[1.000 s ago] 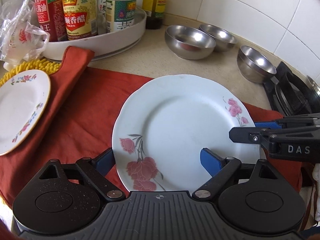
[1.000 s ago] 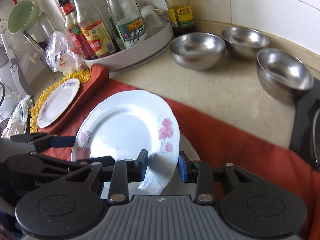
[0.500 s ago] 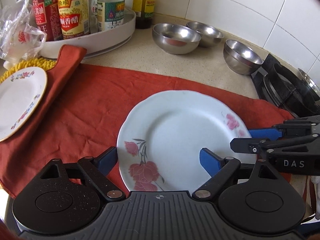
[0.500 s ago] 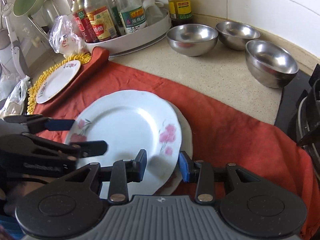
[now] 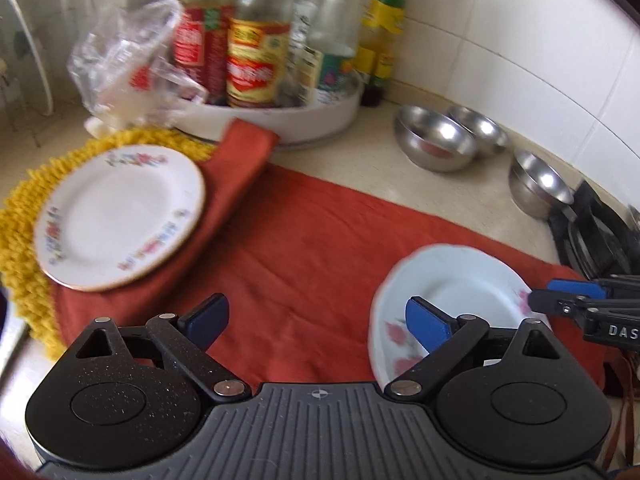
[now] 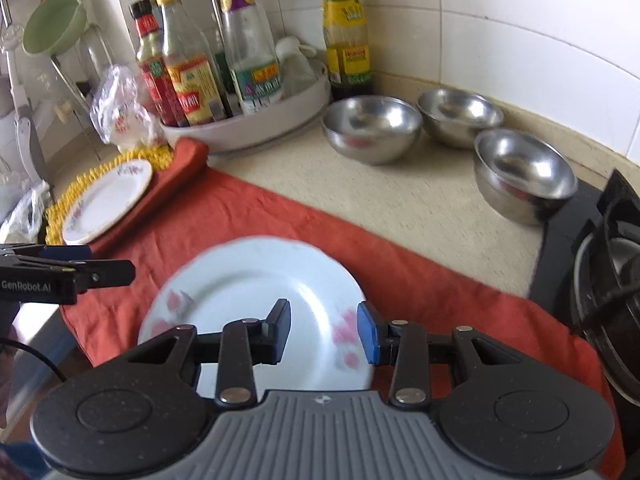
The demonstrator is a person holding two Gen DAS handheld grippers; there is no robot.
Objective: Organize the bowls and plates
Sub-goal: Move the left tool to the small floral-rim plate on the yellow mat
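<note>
Your left wrist camera sits low over the red cloth (image 5: 320, 248), left of the rose plate (image 5: 452, 284), facing the tiled wall. Your right wrist camera hangs close above that rose plate (image 6: 256, 280), facing likewise. Both share the plate, cloth and steel bowls (image 6: 372, 128).

Legible text, two items only.

"GenRobot.AI": white lettering on the black body of the left gripper (image 6: 100, 270), seen in the right wrist view, left of the rose plate (image 6: 256, 304).

"DAS": white letters, cut by the frame edge, on the black body of the right gripper (image 5: 560, 300), seen in the left wrist view, right of the rose plate.

Bottle labels in the white tray (image 6: 256, 132): blurred, not readable.
</note>
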